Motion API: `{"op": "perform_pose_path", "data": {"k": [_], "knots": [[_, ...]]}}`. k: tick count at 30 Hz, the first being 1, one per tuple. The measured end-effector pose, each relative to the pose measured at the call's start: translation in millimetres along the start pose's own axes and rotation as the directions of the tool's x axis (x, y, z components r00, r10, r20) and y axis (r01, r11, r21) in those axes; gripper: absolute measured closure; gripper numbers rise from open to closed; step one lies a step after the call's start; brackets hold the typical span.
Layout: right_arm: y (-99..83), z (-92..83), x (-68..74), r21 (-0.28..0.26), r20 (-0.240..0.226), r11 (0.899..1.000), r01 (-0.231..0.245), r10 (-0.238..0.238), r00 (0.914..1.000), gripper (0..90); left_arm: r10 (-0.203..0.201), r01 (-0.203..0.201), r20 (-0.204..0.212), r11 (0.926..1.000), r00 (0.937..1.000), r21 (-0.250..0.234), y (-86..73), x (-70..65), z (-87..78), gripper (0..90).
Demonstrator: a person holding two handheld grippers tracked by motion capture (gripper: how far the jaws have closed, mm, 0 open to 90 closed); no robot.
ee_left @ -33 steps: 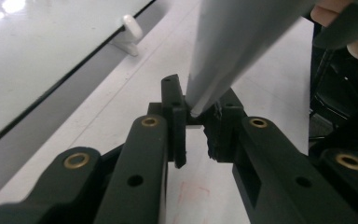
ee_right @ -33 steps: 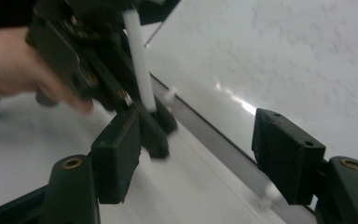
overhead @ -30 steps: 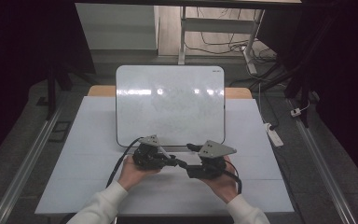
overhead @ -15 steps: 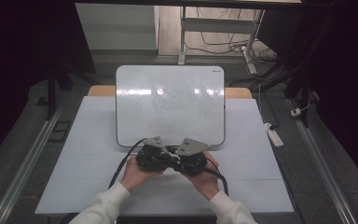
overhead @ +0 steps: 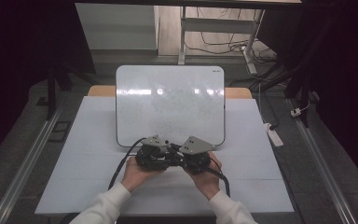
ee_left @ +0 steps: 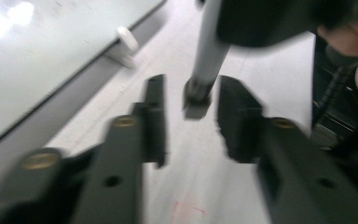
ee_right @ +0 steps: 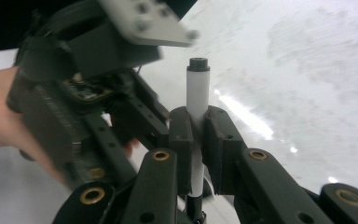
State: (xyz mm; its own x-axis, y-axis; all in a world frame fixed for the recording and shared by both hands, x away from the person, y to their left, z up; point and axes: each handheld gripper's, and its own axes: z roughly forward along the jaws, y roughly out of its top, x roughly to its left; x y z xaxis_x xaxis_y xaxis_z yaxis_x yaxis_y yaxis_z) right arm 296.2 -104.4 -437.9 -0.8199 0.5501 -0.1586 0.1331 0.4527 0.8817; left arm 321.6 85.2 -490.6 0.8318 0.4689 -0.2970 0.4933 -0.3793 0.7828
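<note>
Two hand-held grippers meet close together over the near middle of the white tabletop (overhead: pixel 74 154), just in front of the near edge of a whiteboard (overhead: pixel 170 105) that lies flat at the tabletop's centre and reaches to its far edge. The right gripper (ee_right: pixel 196 128) has its jaws clamped on the white barrel of a marker (ee_right: pixel 198 88), pads pressing on both sides, having just closed on it; the marker's dark end points away from the gripper's camera, toward the whiteboard's smudged surface. In the left gripper view, the left gripper (ee_left: pixel 191 116) has its jaws parted on either side of the marker's dark tip (ee_left: pixel 196 93), with a clear gap between each pad and the tip; these jaws have just been opening, and the marker stands between them without being pressed. That view is blurred, so finer detail of the tip cannot be made out. Seen from above, the left gripper (overhead: pixel 153 154) and right gripper (overhead: pixel 193 156) sit almost touching, each topped by a grey three-cornered plate, with black cables trailing back toward the near edge. The person's left hand (overhead: pixel 137 172) and right hand (overhead: pixel 207 175), in white sleeves, hold them from the near side. A small white clip (ee_left: pixel 127 39) shows on the whiteboard's edge beside the left gripper.
</note>
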Motion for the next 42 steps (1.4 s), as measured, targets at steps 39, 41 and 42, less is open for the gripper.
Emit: {"op": "perform_pose_path", "data": {"k": [39,41,42], "knots": [[-16.3,-16.5,-136.2,0.051,0.306,0.939,-0.34,0.309,0.9004,80.7,-0.062,0.06,-0.441,0.998,0.8954,-0.02,-92.0,16.8,-112.2,30.4],[-18.1,-10.9,-141.1,0.064,0.319,0.934,-0.351,0.314,0.8943,80.7,-0.059,0.058,-0.441,0.9982,0.8955,-0.015,-92.4,16.8,-111.8,30.4],[-19.1,-8.6,-143.7,0.067,0.329,0.932,-0.356,0.316,0.8899,80.7,-0.06,0.06,-0.441,0.9981,0.8955,-0.014,-92.5,17.0,-111.8,30.4]]}}
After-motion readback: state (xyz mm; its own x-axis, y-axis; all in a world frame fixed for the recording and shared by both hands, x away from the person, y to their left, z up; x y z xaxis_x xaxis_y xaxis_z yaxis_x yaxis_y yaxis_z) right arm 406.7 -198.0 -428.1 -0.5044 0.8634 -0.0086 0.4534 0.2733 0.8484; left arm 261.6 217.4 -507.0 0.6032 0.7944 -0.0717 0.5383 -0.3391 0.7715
